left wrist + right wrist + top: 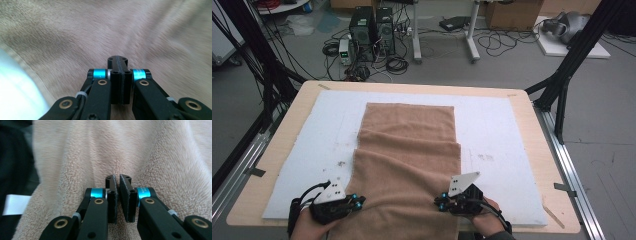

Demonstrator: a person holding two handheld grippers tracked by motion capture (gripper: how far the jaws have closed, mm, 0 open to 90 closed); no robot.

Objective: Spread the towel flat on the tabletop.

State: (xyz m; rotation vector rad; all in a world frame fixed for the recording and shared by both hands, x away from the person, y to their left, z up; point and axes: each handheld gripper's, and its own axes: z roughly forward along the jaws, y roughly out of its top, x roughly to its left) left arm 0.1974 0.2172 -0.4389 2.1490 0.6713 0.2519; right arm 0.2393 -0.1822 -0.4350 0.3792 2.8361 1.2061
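A tan towel [407, 150] lies lengthwise down the middle of the table, with a ridge across its middle and its near end hanging over the front edge. My left gripper [359, 201] rests at the towel's near left edge and points in over the cloth. In the left gripper view, the gripper [117, 60] has its pads pressed flat together over the towel [150, 32], with no cloth seen between them. My right gripper [439, 202] sits on the towel's near right part. Its jaws [117, 178] stand nearly together with a thin slit, low on the towel [160, 157].
A white foam mat [497, 125] covers the wooden table [534, 135] under the towel. Black frame posts stand at both sides. Computer towers [372, 30], cables and a desk's legs are on the floor beyond the far edge.
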